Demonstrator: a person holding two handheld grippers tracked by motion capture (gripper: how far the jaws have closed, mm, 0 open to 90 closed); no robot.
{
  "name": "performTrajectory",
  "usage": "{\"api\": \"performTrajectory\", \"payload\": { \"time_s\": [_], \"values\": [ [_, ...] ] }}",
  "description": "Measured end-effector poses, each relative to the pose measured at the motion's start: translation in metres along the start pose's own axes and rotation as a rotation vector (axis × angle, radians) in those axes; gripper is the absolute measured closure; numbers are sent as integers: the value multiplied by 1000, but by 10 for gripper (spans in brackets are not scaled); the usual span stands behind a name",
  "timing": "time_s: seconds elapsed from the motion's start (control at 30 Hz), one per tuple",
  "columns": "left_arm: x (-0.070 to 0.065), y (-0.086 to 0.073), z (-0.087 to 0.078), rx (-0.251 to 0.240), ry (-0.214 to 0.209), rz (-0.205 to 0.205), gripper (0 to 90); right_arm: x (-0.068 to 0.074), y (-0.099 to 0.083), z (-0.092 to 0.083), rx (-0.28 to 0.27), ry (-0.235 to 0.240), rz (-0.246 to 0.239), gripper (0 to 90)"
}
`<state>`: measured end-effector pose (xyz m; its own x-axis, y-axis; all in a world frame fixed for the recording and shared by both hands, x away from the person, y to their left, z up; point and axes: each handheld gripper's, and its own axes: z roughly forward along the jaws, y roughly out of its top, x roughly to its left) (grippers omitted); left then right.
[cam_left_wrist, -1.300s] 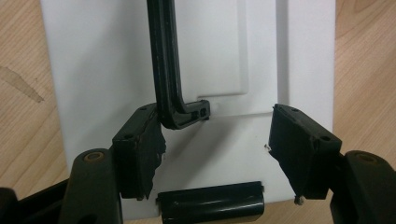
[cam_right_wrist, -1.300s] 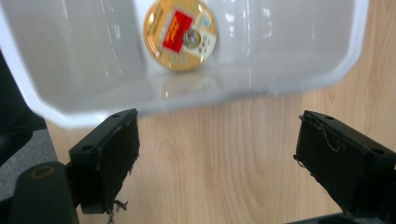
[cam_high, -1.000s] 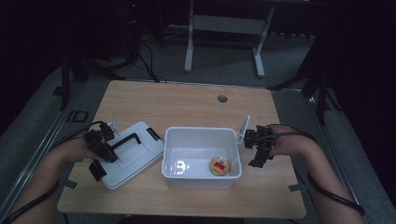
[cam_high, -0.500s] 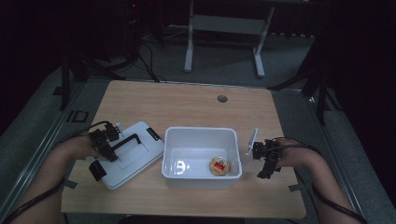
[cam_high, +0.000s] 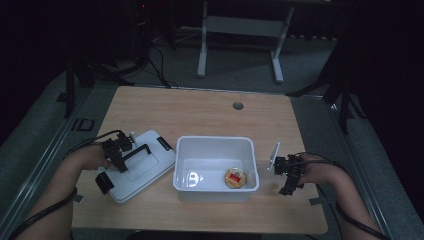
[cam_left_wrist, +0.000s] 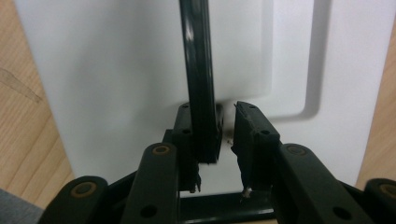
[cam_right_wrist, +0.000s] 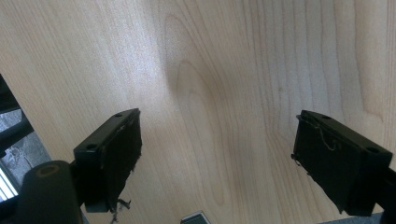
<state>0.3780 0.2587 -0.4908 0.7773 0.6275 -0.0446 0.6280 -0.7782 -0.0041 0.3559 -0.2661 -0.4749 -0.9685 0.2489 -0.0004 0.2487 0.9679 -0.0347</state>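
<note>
A white lid (cam_high: 145, 170) with a black handle (cam_high: 137, 151) lies flat on the table, left of a white bin (cam_high: 215, 140). My left gripper (cam_high: 120, 150) points down at the lid. Its jaws have just been closing around the handle (cam_left_wrist: 198, 70). In the left gripper view the bar rests against one pad, and a small gap still separates it from the other pad of the left gripper (cam_left_wrist: 219, 109). A round orange-red item (cam_high: 235, 177) lies in the bin's front right corner. My right gripper (cam_high: 287, 182) stands open just right of the bin, low over bare wood (cam_right_wrist: 210, 70), its jaws (cam_right_wrist: 217, 140) holding nothing.
The lid carries black latch clips at its near end (cam_high: 104, 182) and its far end (cam_high: 162, 142). A round hole (cam_high: 238, 106) sits in the tabletop at the back. A metal stand (cam_high: 240, 25) is on the floor beyond the table.
My right gripper has come down and toward the front, from beside the bin's far right corner to low over the table. The left gripper's jaws have narrowed around the lid handle.
</note>
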Motion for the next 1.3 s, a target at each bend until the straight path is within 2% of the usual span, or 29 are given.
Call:
{"api": "performTrajectory", "payload": {
  "time_s": [0.03, 0.13, 0.33, 0.43, 0.6, 0.8, 0.97, 1.0, 1.13, 1.3],
  "values": [
    [1, 0, 0, 1, 1, 0, 745, 0, 0, 0, 1, -1, -1, 151],
    [1, -1, 1, -14, -29, 5, 821, 0, 0, 1, 2, 1, -3, 152],
    [3, -1, 0, -16, -38, -21, 830, 0, 0, 1, 3, 4, 1, 165],
    [4, -3, 0, -34, -43, -26, 833, -1, 0, 0, -6, -1, 3, 164],
    [3, -7, -4, -65, -44, -16, 838, -1, 0, 1, -4, -3, 8, 164],
    [2, -15, -17, -66, -30, -6, 838, -2, -2, -1, -6, -8, 15, 164],
    [1, -22, -32, -104, -23, -10, 838, -2, -2, -3, -9, -11, 19, 164],
    [0, -24, -35, -111, -32, -8, 838, -2, -2, -3, -9, -11, 17, 164],
    [-3, -28, -45, -108, -29, 14, 838, -1, -1, -3, -11, -11, 16, 164],
    [-3, -35, -61, -113, -15, 9, 837, -2, -2, -4, -14, -13, 20, 164]
  ]
}}
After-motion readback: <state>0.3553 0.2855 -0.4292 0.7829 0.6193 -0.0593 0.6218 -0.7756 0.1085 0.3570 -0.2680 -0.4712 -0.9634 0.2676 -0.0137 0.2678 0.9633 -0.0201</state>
